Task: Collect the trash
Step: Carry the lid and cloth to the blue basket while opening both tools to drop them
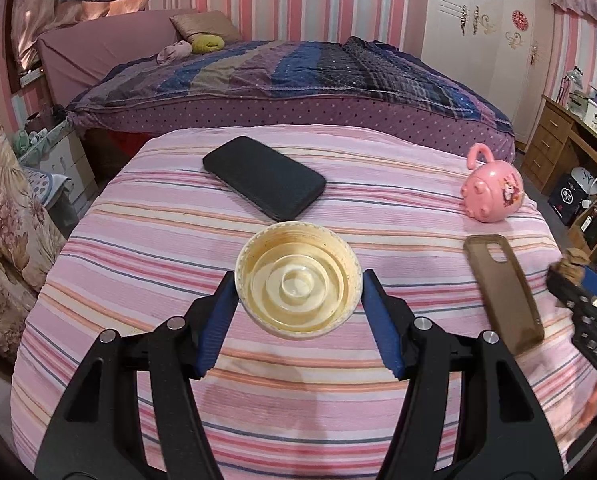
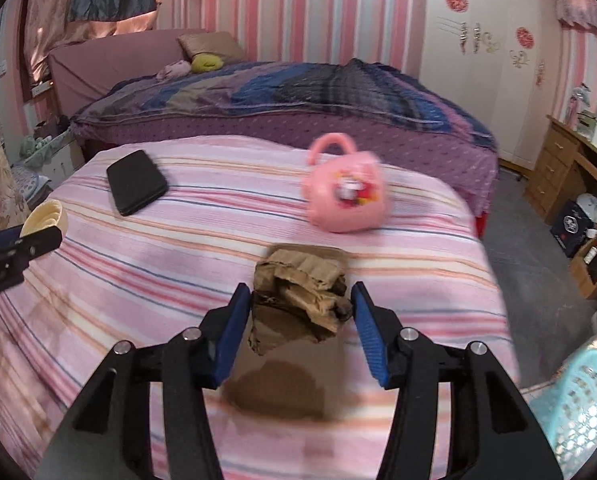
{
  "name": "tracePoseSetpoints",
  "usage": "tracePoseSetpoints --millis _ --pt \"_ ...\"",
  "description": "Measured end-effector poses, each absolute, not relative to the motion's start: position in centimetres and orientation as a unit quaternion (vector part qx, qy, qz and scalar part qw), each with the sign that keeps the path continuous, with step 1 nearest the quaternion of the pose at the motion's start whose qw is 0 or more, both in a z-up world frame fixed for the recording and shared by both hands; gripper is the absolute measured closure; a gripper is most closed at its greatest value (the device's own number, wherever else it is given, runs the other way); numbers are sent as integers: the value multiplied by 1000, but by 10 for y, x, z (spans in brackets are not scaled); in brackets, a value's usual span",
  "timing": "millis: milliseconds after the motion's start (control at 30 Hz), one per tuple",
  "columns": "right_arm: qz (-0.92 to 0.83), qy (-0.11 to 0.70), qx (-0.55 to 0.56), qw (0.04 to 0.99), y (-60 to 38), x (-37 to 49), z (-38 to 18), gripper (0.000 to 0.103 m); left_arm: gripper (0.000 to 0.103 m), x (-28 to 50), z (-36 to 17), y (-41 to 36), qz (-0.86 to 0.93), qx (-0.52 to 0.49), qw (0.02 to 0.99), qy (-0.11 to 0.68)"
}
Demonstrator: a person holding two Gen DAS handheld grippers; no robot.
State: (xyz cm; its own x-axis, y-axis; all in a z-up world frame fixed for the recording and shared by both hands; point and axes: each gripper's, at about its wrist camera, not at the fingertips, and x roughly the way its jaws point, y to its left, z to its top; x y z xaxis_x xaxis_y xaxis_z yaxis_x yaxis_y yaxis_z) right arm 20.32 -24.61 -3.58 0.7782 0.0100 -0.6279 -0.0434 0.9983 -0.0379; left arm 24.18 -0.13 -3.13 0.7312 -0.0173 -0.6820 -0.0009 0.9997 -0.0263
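My left gripper [image 1: 298,280] clamps one cream plastic lid [image 1: 297,279], hollow side up, lifted above the striped cloth [image 1: 138,240] just before the black phone [image 1: 264,178]. My right gripper [image 2: 302,300] grips one crumpled brown paper wad [image 2: 302,296], long axis running away from me, over the brown phone case [image 2: 282,392]. One pink toy [image 2: 346,196] sits beyond. One blue basket [image 2: 578,408] stands right of the cloth; I cannot see its contents.
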Motion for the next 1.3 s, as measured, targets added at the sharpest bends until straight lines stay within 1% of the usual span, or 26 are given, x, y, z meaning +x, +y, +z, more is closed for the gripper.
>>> tracePoseSetpoints --millis 167,400,600,767,967,1167,1300 --pt "-7 326 -18 945 -284 172 -27 51 42 234 -29 -22 -23 -15 931 364" --pt "-3 328 12 945 -320 164 -32 51 42 227 -33 -37 -32 -28 928 370" --pt "-4 315 12 949 -338 155 -28 51 42 220 -38 -51 -11 -8 929 370" --pt "-19 307 12 952 -362 143 -22 51 42 210 -30 -76 -16 12 935 354" --pt "-75 295 26 952 -428 116 -16 51 42 189 -19 -132 -55 23 941 334" --pt "-119 293 10 949 -479 92 -14 50 42 162 -19 -222 -119 43 937 326" --pt "-144 298 41 943 -528 74 -21 50 42 143 -20 -278 -170 33 929 328"
